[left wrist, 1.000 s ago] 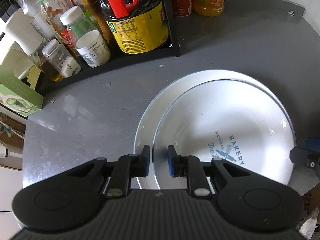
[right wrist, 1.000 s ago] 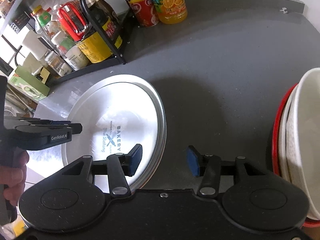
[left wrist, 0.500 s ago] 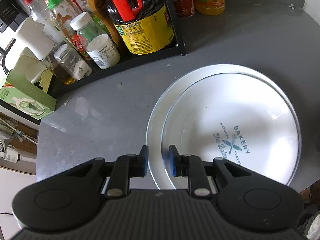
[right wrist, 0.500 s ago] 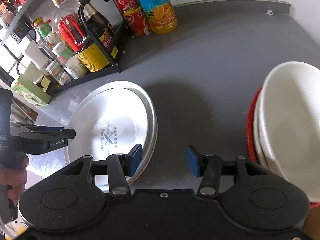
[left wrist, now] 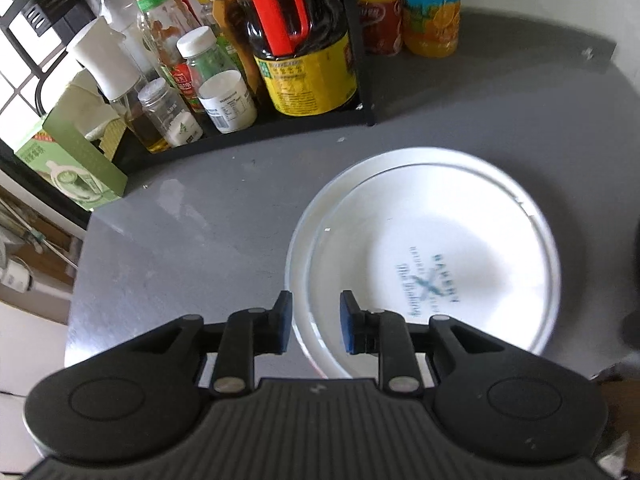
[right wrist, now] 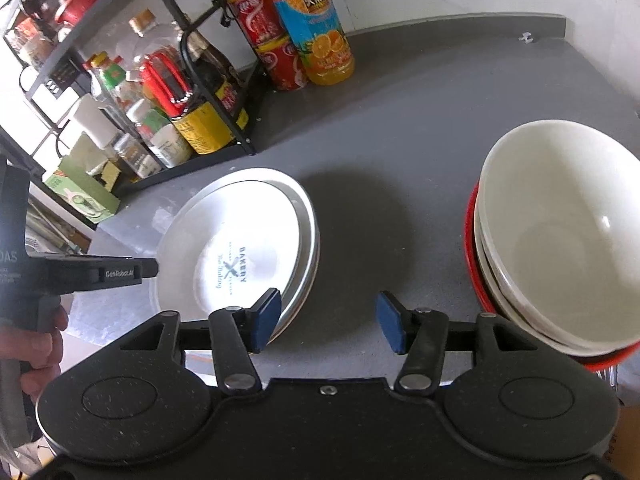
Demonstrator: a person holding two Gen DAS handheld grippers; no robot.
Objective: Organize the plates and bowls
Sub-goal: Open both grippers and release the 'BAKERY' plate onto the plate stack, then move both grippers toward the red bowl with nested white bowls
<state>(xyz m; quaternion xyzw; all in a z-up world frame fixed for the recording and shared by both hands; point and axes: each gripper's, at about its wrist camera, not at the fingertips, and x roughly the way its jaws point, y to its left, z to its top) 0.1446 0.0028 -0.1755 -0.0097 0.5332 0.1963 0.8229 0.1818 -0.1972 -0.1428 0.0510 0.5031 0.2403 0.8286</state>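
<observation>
I see two plates [left wrist: 432,256] stacked on the grey tabletop [left wrist: 180,232]. The top one has blue writing in the middle. My left gripper [left wrist: 315,322] is at the near-left rim of the stack. Its fingers [left wrist: 283,322] are a small way apart, one on each side of the rim, and I cannot tell if they touch it.

From my right side, the plates [right wrist: 240,248] sit left of the middle. My right gripper [right wrist: 328,322] hangs over the bare tabletop [right wrist: 400,140] between the plates and the bowls [right wrist: 560,240]. Its fingers [right wrist: 390,322] are wide apart and hold nothing. The white bowls are stacked inside each other on something red, at the right. A hand [right wrist: 36,344] holds the left gripper [right wrist: 150,268] at the far left.

A rack [left wrist: 360,40] full of bottles stands at the back left.
</observation>
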